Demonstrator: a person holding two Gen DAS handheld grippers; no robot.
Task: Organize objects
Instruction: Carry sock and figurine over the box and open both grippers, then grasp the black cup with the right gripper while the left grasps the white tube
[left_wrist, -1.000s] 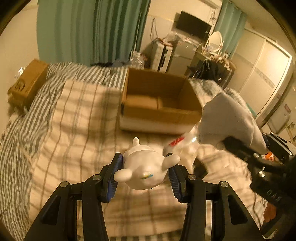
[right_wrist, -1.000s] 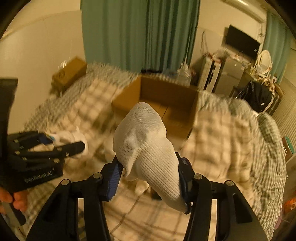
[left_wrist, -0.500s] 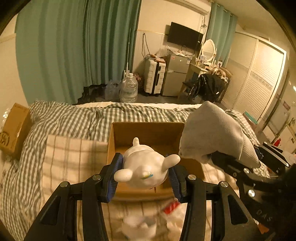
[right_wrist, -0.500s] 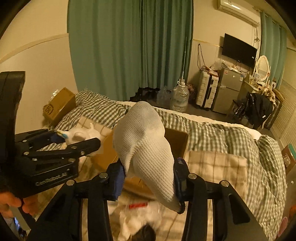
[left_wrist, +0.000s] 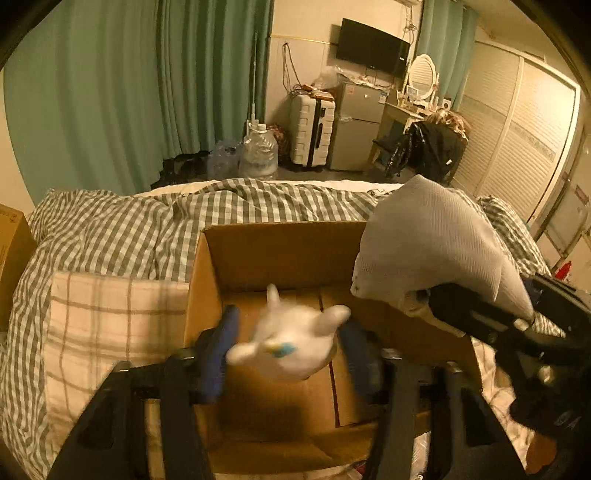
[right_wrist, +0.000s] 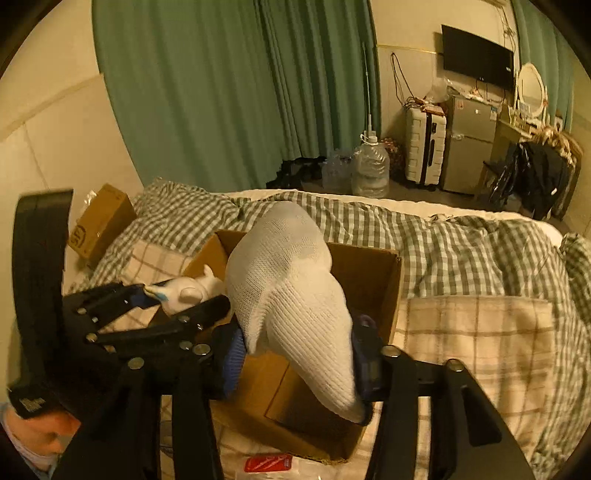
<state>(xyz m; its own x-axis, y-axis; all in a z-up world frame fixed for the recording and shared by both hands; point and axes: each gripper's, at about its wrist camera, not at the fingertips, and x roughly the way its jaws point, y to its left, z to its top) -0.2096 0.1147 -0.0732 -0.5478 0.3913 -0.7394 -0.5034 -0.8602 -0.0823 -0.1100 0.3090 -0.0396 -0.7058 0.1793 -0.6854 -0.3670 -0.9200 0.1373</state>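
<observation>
White toy (left_wrist: 291, 343), white knit sock (right_wrist: 291, 295), brown cardboard box (left_wrist: 280, 251), grn/wht check duvet (left_wrist: 122, 229) (curtains (left_wrist: 110, 92) green).

Green curtains (left_wrist: 140, 92) hang along the far wall, reaching the floor. A flat black television (left_wrist: 373, 46) is mounted high on the wall beside them. Below it stand a white ribbed suitcase (left_wrist: 312, 131) and a small grey fridge (left_wrist: 358, 127), side by side. A large clear water jug (left_wrist: 258, 155) sits on the floor just left of the suitcase, with crumpled clear plastic next to it. An oval mirror (left_wrist: 423, 75) stands on a desk right of the fridge, and dark clothing (left_wrist: 436, 147) hangs over a chair there. White slatted wardrobe doors (left_wrist: 517, 129) fill the right wall. A green-and-white checked duvet (left_wrist: 110, 229) covers the bed, with a cream plaid pillow (left_wrist: 110, 321) lying on it.
</observation>
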